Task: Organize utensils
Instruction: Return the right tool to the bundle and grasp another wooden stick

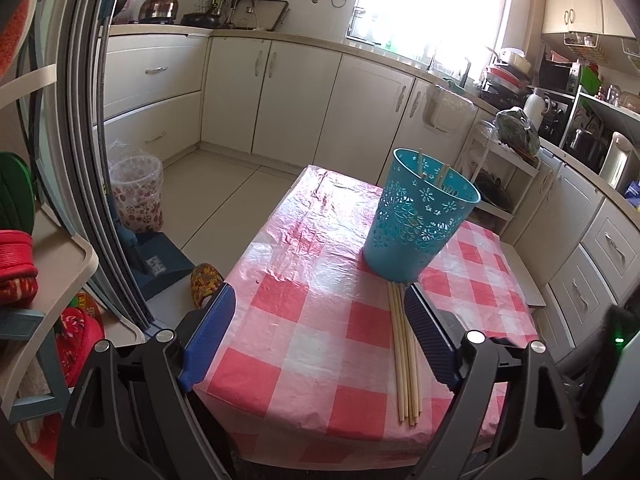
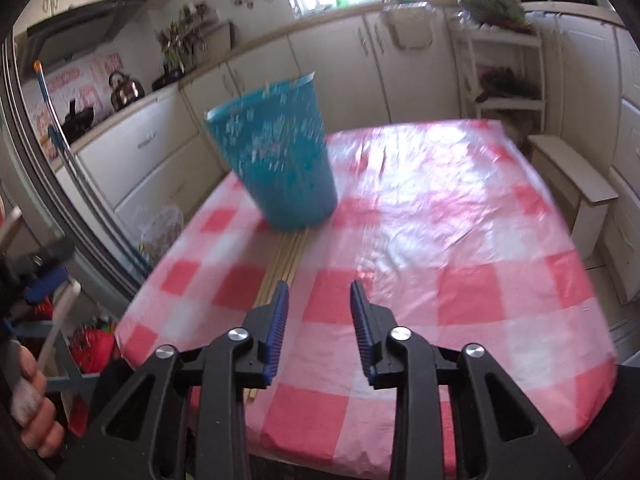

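Table point(image 1: 320, 320), red-and-white checked plastic cover, glossy and wrinkled; takes up the middle of both views. Kitchen cabinets and counter beyond.

Blue perforated holder point(image 1: 420, 216), one, plastic, upright on the table toward the far side. Probably light and easy to tip if knocked at the rim. At least two or three chopstick tips show above its rim at the back; exact count inside not readable.

Loose chopsticks point(image 1: 406, 352), pale wood, lying flat in a tight parallel bundle, far ends touching the holder's base, near ends close to the table's front edge. About five or six; they overlap, so the count is uncertain. Judged light, stiff, thin, smooth and likely to roll or fan apart on the slick cover. Best hold is probably across the bundle near mid-length, or one stick at a time, pinched square so it does not pivot.

Left gripper point(image 1: 320, 316): jaws spread wide, nothing between them; the bundle lies just inside its right finger.

Right gripper point(image 2: 319, 304): jaws parted, empty, held above the cover with the bundle point(image 2: 286, 256) just past its left finger. This view is motion-blurred.
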### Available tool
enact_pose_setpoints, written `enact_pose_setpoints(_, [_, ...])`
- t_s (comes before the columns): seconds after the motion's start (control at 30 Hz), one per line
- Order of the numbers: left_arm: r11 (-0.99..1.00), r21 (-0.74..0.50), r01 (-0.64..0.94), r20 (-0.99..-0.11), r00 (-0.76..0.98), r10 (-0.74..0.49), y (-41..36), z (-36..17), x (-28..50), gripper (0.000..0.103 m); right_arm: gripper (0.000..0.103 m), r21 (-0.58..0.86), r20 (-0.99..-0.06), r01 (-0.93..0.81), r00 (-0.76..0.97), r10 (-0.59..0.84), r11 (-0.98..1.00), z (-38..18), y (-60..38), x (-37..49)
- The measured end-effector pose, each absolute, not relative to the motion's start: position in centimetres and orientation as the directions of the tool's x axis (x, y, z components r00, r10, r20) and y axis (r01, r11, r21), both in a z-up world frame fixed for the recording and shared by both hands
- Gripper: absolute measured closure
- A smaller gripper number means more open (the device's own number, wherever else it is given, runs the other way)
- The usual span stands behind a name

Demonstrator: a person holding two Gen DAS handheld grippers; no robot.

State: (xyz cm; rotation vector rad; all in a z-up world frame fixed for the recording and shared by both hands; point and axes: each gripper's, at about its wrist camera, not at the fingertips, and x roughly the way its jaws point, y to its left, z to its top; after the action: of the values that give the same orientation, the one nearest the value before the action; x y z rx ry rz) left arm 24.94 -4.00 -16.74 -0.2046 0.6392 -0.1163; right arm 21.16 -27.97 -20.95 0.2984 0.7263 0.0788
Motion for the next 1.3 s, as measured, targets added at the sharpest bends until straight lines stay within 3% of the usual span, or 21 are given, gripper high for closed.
enact_pose_setpoints(0.2, [0.976,-0.214,0.040,-0.575,0.803,-0.159,-3.4,-16.5,24.1,0.019,0.082,0.319,-0.700,0.033,0.682,0.212,0.947,-23.1,-26.0,26.4])
enact_pose_setpoints(0.67, [0.973,-0.231,-0.002,-0.618,0.773,-0.145,-1.9,-18.5,25.0,0.019,0.090,0.159,-0.785,0.052,0.612,0.094,0.986,-25.6,-23.1,31.4])
enact_pose_setpoints(1.3, [0.989,-0.133,0.071,-0.679,0.720,-0.143,-6.4,-19.6,26.2,0.019,0.097,0.138,-0.789,0.070,0.611,0.067,0.988,-25.8,-28.5,24.3])
